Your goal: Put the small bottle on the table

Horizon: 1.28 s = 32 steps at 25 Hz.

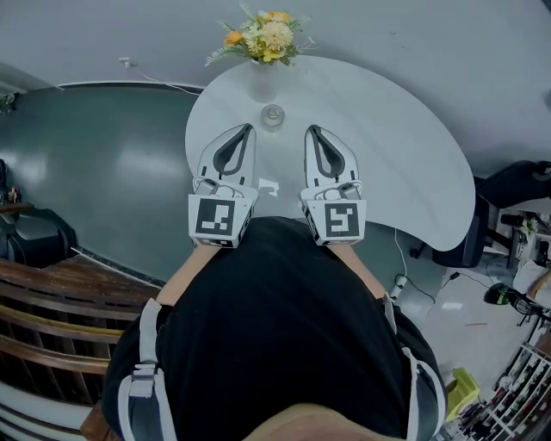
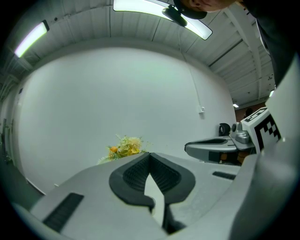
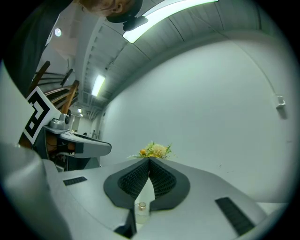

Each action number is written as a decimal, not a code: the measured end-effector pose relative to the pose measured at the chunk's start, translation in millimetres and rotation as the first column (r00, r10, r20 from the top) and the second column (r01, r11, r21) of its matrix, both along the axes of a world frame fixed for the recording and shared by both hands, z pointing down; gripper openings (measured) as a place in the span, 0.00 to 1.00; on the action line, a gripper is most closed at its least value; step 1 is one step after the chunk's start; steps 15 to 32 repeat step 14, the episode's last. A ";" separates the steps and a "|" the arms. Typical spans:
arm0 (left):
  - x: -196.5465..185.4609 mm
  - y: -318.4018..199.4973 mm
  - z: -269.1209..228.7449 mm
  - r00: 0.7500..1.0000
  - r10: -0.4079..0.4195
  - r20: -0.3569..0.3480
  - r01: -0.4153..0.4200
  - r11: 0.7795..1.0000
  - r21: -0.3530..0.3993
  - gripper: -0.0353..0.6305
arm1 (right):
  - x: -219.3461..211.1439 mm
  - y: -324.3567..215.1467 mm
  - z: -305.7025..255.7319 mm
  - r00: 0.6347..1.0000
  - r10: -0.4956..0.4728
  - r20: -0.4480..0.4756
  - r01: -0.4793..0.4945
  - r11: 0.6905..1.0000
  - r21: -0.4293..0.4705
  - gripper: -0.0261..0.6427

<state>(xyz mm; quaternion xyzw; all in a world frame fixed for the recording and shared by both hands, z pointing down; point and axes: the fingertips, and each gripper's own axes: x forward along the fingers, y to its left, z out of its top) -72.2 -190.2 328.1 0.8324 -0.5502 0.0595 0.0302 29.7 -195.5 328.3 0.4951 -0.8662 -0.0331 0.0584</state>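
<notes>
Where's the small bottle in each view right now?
Head view: bottle stands upper centre on the table, just below the flowers.
Left gripper view: not in it.
Right gripper view: bottom centre, below the flowers.
Shared landmark: the flowers, also in the left gripper view.

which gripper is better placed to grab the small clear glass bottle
Right, probably: the small clear glass bottle lines up with the jaws of the right gripper; the left gripper view misses it.

A white curved table (image 1: 413,172) sits by the plain white wall (image 1: 448,43) — dark green floor (image 1: 112,172) left, brown wooden slats (image 1: 43,301) near left, long bright ceiling lamp (image 3: 159,14) above.
</notes>
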 end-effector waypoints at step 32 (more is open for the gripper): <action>3.4 7.5 0.1 1.000 -0.001 -0.006 0.001 1.000 0.012 0.06 | -0.9 1.6 -9.9 0.999 -0.021 0.037 0.018 0.996 0.087 0.07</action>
